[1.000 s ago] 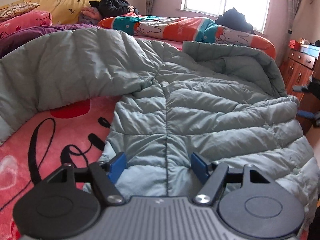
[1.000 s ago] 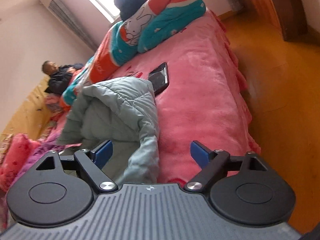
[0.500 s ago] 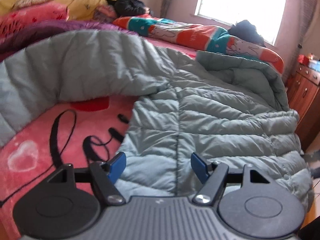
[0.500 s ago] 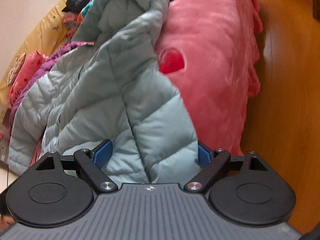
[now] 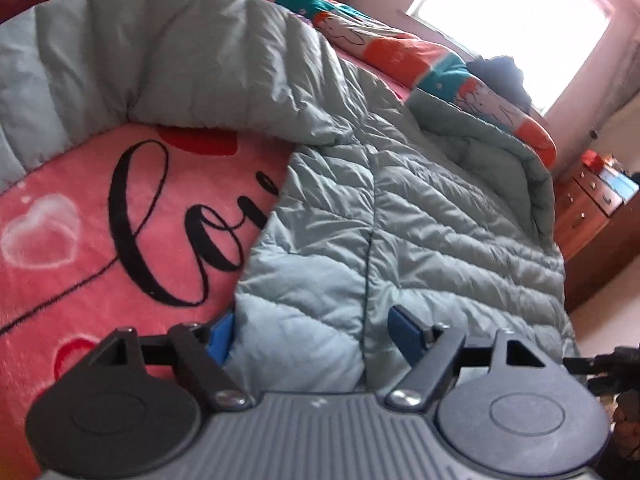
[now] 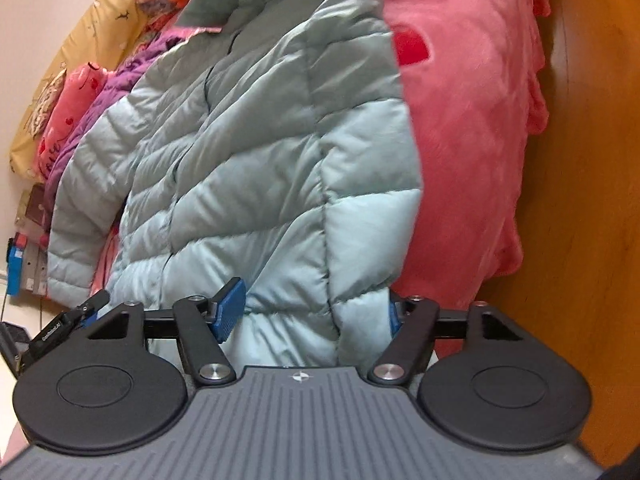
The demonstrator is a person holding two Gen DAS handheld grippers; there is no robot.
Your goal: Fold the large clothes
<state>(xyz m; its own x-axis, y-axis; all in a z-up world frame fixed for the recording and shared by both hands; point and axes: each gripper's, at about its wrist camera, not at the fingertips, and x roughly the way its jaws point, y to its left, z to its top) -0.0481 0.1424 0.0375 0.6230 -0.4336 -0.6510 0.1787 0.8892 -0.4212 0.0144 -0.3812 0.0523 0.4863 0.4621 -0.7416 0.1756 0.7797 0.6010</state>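
A pale grey-green puffer jacket [image 5: 420, 216] lies spread on the pink blanket [image 5: 72, 240], its long sleeve [image 5: 152, 52] curving off to the left. My left gripper [image 5: 312, 336] is at the hem's left corner. Its jaws are opening, with the hem's fabric between the blue pads [image 5: 219, 336]. In the right wrist view the same jacket [image 6: 248, 152] fills the middle. My right gripper [image 6: 312, 314] stands open around the hem's other corner, and the puffy edge half hides its right pad. The hood lies at the far end.
A rolled orange and teal quilt [image 5: 400, 44] lies across the bed beyond the jacket, under a bright window [image 5: 512, 12]. A wooden dresser [image 5: 592, 208] stands at the right. The bed's edge drops to a wooden floor [image 6: 580, 160]. Pillows [image 6: 68, 120] lean on a yellow headboard.
The left gripper has slid and rolled along the hem, and its pads stand a little wider. The right gripper swung down from the bed's far side onto the hem, which now sits between its jaws.
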